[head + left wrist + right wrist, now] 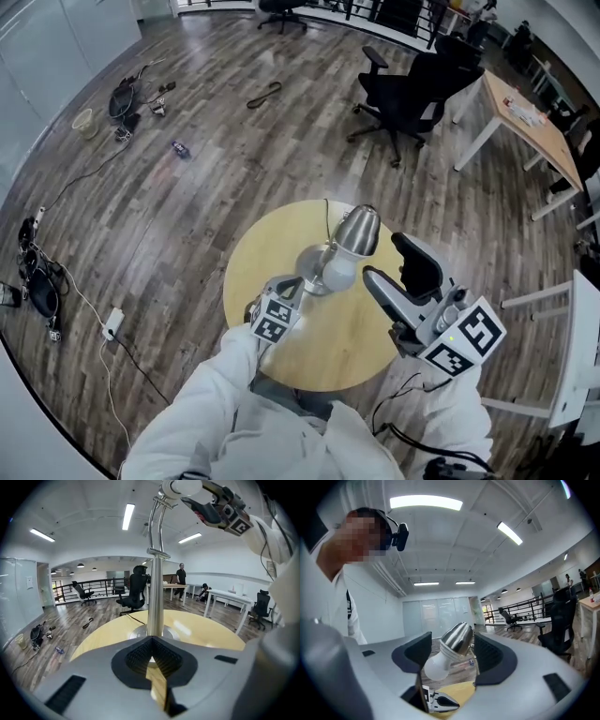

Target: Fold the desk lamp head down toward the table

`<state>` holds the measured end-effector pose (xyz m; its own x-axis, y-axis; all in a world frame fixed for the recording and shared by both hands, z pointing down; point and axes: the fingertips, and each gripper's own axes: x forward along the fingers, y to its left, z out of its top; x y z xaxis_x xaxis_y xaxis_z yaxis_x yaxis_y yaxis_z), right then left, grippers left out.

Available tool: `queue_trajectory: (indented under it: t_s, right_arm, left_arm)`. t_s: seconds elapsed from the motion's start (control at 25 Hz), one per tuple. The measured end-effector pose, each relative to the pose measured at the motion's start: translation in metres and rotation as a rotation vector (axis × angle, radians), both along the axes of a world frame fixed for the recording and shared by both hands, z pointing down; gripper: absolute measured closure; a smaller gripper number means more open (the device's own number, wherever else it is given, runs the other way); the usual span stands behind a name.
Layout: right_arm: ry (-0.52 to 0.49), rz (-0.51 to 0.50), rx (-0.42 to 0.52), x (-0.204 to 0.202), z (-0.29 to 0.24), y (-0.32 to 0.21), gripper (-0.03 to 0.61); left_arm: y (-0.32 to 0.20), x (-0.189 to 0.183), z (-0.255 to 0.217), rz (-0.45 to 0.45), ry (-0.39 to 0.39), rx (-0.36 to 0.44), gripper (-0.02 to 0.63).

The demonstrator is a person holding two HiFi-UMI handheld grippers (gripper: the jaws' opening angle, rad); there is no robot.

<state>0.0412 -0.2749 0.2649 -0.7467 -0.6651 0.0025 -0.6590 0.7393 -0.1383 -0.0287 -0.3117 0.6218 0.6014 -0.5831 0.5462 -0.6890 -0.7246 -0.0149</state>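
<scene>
Right now I'm holding my left gripper (292,284) low over the near side of the round tabletop (361,352). Its fingers (136,656) are pressing together with nothing between them, and they are pointing straight at the lamp's chrome stem (154,592). That stem is standing upright just ahead on its round base (314,264), near the middle of the tabletop.

My right gripper (384,258) is hovering higher, on the other side of the lamp. Its fingers (415,651) are standing wide apart. The lamp head (458,638) is showing in the gap between them, and neither pad is pressing on it. Seen from above, the lamp head (359,232) is sitting just beside those fingertips.

The head is tilting at the top of the stem. Its white bulb (337,274) is facing down and toward me, well clear of the tabletop.
</scene>
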Motion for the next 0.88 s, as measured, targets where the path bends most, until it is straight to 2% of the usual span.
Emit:
queue_trajectory:
  t_s: [0.12,0.28,0.44,0.56,0.88]
  right_arm:
    - [0.007,-0.056,-0.031,-0.007,0.000,-0.013,0.295]
    - [-0.004,-0.085,-0.069,-0.013,-0.002,-0.030,0.293]
    - [0.033,-0.116,-0.083,-0.018,-0.003,-0.039,0.293]
    - [0.010,-0.148,-0.116,-0.022,-0.003,-0.042,0.293]
    - [0.002,-0.164,-0.114,-0.022,0.001,-0.043,0.293]
  left_arm:
    - [-0.006,0.005,0.007,0.004,-0.008,-0.016,0.615]
    - [-0.015,0.007,0.015,0.003,-0.018,-0.028,0.615]
    - [-0.021,0.012,0.018,0.022,-0.042,-0.024,0.615]
    - [-0.025,0.015,0.020,0.048,-0.064,-0.016,0.615]
    - [-0.025,0.022,0.037,0.090,-0.079,-0.102,0.615]
